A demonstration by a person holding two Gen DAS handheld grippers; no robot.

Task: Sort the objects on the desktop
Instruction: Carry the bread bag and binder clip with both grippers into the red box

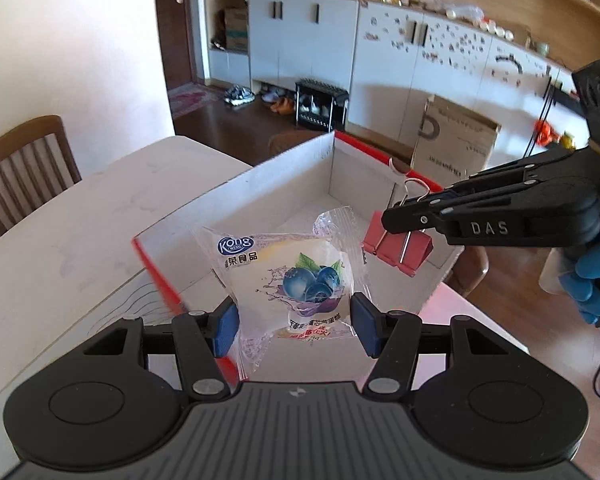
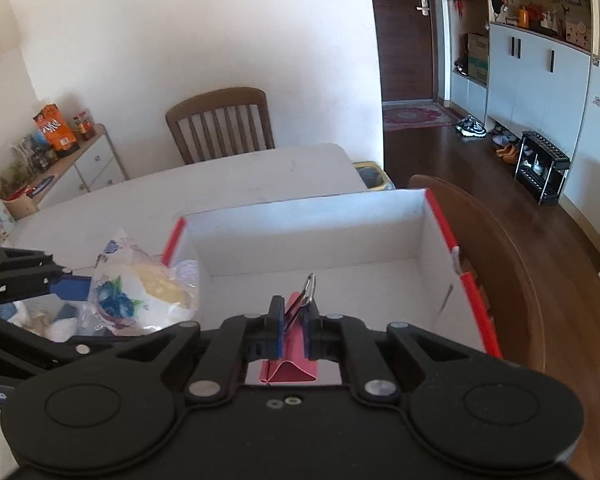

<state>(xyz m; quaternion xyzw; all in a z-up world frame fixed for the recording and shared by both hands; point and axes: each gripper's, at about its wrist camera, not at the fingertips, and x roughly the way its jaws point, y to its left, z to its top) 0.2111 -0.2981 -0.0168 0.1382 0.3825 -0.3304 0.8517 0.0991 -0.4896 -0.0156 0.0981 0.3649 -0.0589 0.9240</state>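
My left gripper (image 1: 294, 330) is shut on a clear snack packet with a blueberry print (image 1: 296, 272) and holds it over the near end of a white cardboard box with red edges (image 1: 284, 176). My right gripper (image 2: 293, 330) is shut on a red binder clip (image 2: 290, 368) and holds it above the box (image 2: 312, 220). In the left wrist view the right gripper (image 1: 396, 220) comes in from the right with the clip (image 1: 398, 250) hanging under its tips. The packet (image 2: 140, 296) and the left gripper (image 2: 66, 286) show at the left of the right wrist view.
The box stands on a white table (image 1: 60, 240). A wooden chair (image 2: 220, 124) stands at the far side of the table, another chair (image 2: 500, 248) at the right. A brown carton (image 1: 456, 140) stands on the floor beyond the box.
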